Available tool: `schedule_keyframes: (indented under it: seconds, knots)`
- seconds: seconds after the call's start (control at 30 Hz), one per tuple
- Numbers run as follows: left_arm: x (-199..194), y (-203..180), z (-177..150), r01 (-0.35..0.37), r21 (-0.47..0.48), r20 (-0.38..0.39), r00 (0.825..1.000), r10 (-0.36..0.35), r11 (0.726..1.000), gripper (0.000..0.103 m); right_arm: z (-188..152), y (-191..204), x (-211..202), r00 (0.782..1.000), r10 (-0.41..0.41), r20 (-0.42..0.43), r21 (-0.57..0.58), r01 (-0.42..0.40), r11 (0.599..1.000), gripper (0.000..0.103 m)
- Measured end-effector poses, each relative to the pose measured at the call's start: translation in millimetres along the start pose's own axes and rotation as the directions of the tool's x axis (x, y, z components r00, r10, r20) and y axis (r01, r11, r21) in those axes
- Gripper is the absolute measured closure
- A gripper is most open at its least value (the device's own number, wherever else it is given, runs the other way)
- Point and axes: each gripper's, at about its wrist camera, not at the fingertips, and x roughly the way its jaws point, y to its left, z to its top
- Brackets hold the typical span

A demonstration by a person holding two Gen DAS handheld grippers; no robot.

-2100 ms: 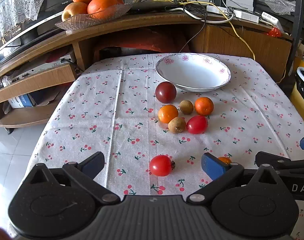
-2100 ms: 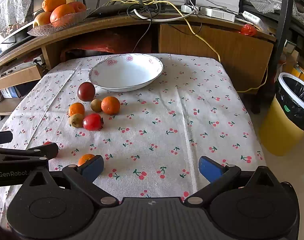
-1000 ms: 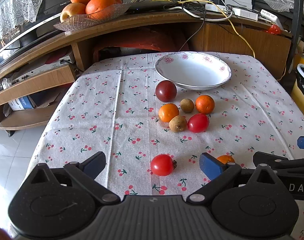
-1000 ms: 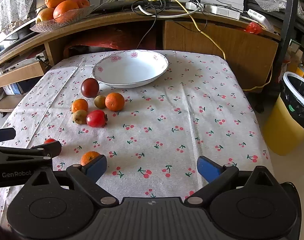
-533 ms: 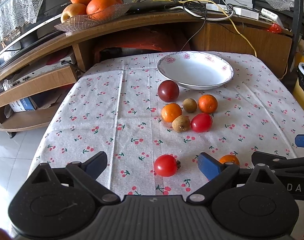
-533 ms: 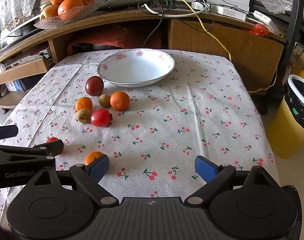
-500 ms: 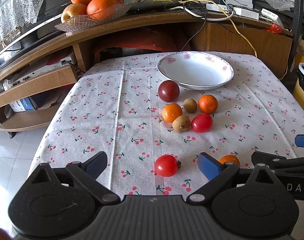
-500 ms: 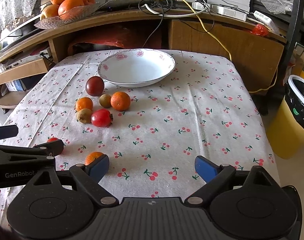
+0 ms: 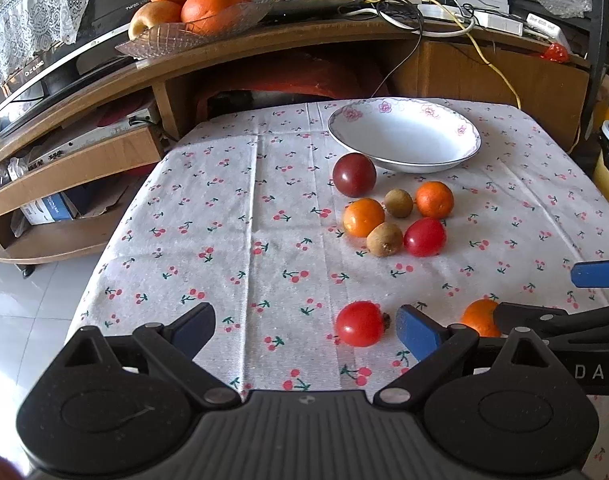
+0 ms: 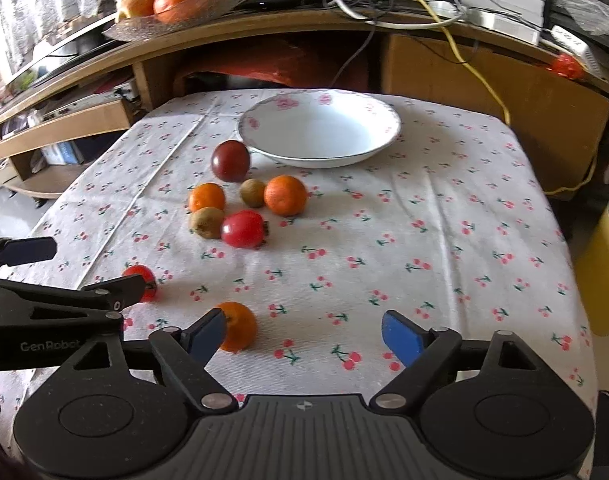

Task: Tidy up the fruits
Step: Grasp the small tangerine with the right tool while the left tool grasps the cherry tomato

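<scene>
Left wrist view: left claw (image 9: 304, 330) spread wide, empty, above a red tomato (image 9: 359, 323) on the table (image 9: 224, 208). Right claw (image 10: 304, 334) also spread, beside an orange (image 10: 238, 326). White bowl (image 9: 404, 136) sits empty beyond clustered fruit.

Cherry-print tablecloth (image 9: 232, 216) under bowl (image 9: 404, 136), fruits (image 9: 384, 216)

Right gripper (image 10: 304, 334) fingers spread wide, orange (image 10: 239, 326) beside left finger, white bowl (image 10: 380, 136) beyond.
</scene>
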Motion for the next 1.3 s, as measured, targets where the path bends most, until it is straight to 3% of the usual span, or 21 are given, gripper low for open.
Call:
schedule_keyframes:
  seconds: [0.4,0.53,0.7,0.73,1.1,1.3]
  knots:
    - [4,8,-3,-0.014,0.02,-0.005,1.0,0.014,1.0,0.0,6,11,11,0.992,0.118,-0.042,-0.043,-0.12,0.992,0.045]
    - [5,10,-3,-0.013,0.022,-0.005,1.0,0.013,1.0,0.0,8,13,16,0.982,0.174,-0.073,-0.037,-0.177,0.983,0.059]
    - [5,4,-4,-0.035,0.062,0.011,0.999,0.034,0.997,0.0,8,14,20,0.971,0.214,-0.107,-0.028,-0.219,0.975,0.07]
    - [5,3,-4,-0.036,0.07,0.015,0.999,0.035,0.997,0.0,8,15,19,0.969,0.22,-0.111,-0.032,-0.225,0.974,0.077]
    - [9,-5,-2,0.006,0.107,0.025,1.0,-0.008,0.994,0.0,6,9,16,0.974,0.193,-0.118,-0.039,-0.199,0.979,0.079]
    - [18,-7,-1,0.079,0.076,-0.003,0.997,-0.079,0.994,0.003,5,3,14,0.978,0.167,-0.123,-0.038,-0.173,0.984,0.079]
